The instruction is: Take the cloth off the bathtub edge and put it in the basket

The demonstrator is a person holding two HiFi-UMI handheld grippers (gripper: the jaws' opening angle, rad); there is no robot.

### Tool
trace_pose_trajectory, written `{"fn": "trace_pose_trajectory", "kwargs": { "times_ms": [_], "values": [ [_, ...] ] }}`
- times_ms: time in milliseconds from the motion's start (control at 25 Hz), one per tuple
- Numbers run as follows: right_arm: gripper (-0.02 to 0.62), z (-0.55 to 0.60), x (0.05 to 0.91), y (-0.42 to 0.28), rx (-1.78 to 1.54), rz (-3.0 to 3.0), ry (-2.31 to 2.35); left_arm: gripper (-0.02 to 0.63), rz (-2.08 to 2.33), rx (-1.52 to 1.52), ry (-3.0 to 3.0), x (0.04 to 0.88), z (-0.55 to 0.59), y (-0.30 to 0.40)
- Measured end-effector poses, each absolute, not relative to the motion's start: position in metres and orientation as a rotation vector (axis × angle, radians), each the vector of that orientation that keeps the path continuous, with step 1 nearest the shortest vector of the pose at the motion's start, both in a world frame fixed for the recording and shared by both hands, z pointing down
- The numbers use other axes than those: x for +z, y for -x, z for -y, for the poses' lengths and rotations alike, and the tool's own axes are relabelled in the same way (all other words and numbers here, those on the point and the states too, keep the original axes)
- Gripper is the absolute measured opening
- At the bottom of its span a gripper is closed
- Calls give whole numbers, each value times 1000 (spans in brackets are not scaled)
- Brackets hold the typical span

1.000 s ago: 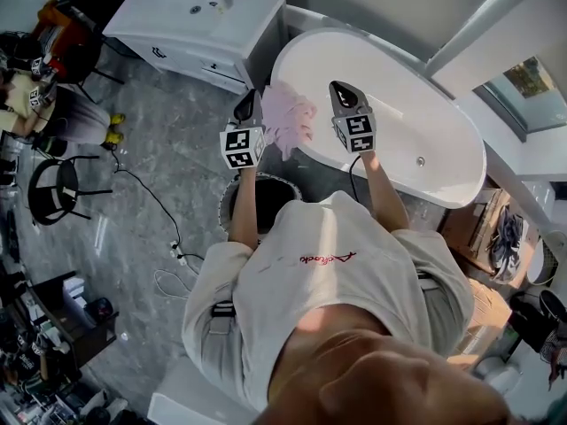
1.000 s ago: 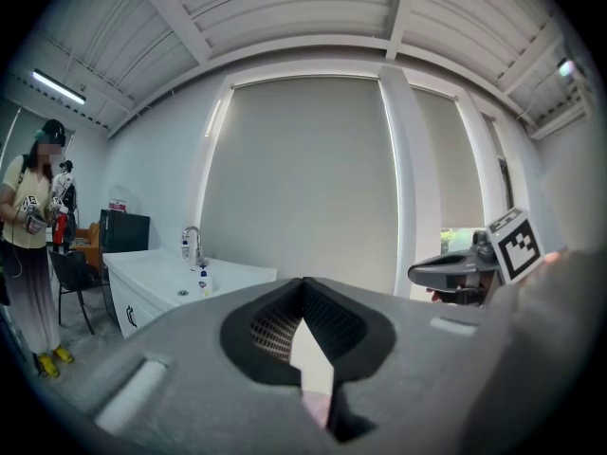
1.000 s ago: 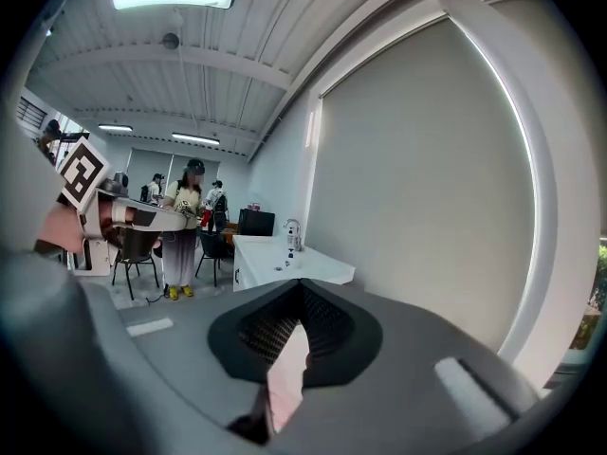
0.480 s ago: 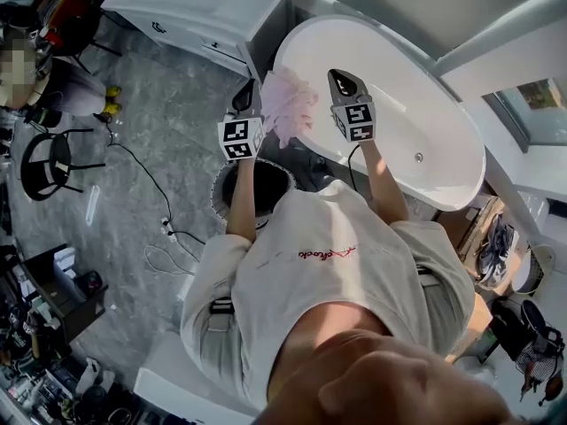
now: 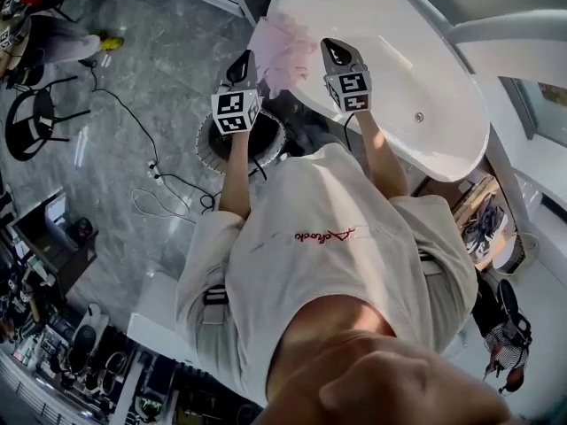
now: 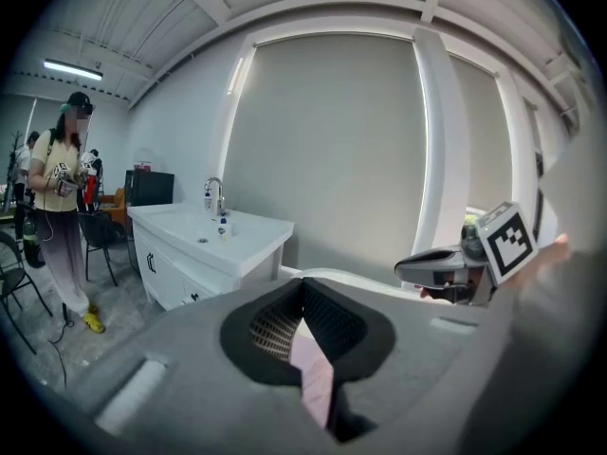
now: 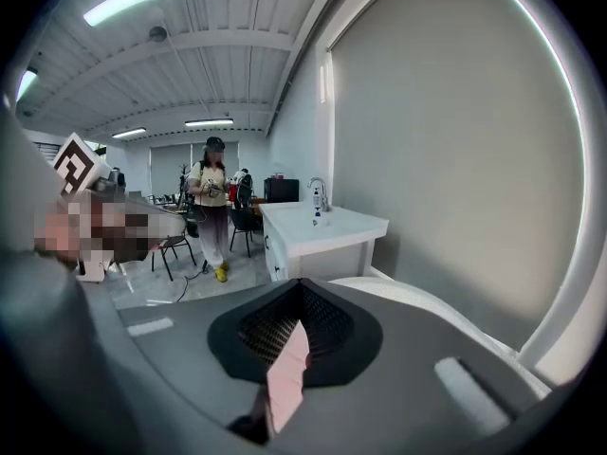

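Nearest, the basket [image 5: 205, 149] sits below the left gripper [image 5: 242, 65], at seven o'clock from the pink cloth [image 5: 282, 44]. That gripper and the right gripper [image 5: 335, 53] each have jaws pinched tight on the cloth, which hangs between them at the bathtub [image 5: 416, 69] edge.
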State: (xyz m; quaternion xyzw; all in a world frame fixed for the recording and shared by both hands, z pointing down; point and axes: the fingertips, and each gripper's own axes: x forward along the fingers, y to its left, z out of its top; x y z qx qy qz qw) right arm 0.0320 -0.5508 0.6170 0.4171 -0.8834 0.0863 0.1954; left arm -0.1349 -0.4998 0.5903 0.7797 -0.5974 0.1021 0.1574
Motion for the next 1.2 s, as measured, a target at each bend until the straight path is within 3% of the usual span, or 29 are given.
{"fn": "trace_pose_trajectory", "kwargs": {
  "times_ms": [520,960,1040,1200],
  "values": [
    [8,522,739,-35,459,2356,-980,2,1668,362,-2010,689,468,126],
    [15,508,792,-25,589,2293,-945,2,1719,390,-1919,716,442,132],
    [148,510,803,-15,661,2293,-920,2,1727,396,-1904,718,436,132],
    [335,528,821,17,812,2315,-888,2,1762,401,-1866,717,425,138]
  ]
}}
